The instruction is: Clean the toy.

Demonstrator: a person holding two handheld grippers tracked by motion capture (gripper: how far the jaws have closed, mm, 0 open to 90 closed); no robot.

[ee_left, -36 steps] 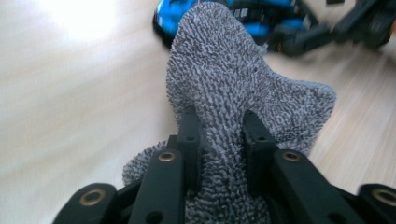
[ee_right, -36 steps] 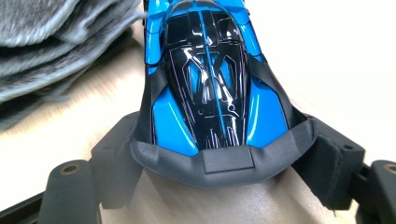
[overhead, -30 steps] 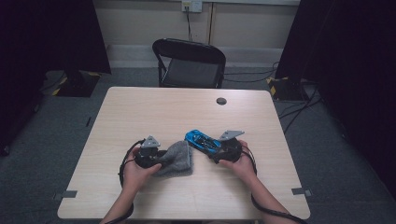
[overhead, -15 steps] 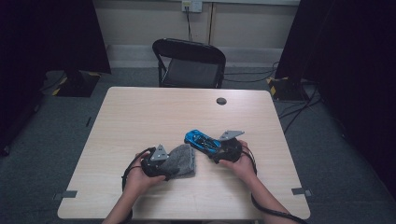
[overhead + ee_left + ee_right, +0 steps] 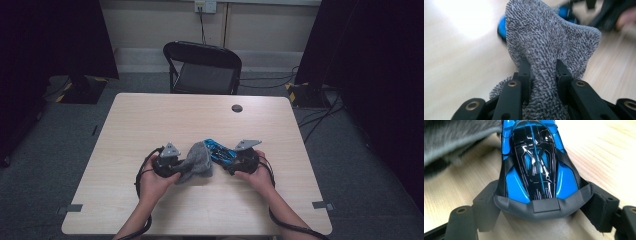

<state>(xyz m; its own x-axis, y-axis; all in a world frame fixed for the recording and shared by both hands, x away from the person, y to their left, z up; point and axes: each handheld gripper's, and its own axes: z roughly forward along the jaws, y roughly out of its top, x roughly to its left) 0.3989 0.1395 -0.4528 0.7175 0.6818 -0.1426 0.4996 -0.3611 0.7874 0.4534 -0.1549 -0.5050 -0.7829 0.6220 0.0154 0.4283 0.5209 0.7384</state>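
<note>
Pale wooden tabletop [image 5: 150,125]: left claw [image 5: 541,67] clamps the grey cloth [image 5: 549,37], right claw [image 5: 541,202] grips the blue toy car [image 5: 536,157].

A black folding chair [image 5: 205,67] stands behind the wooden table [image 5: 150,120]

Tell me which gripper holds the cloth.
The left gripper: its jaws pinch the grey cloth. The right gripper clamps the blue toy car instead.

On the counter [image 5: 150,120], the cloth [image 5: 196,161] lies left of and touching the toy car [image 5: 219,150], near the front edge, with a chair [image 5: 202,67] behind the counter.
</note>
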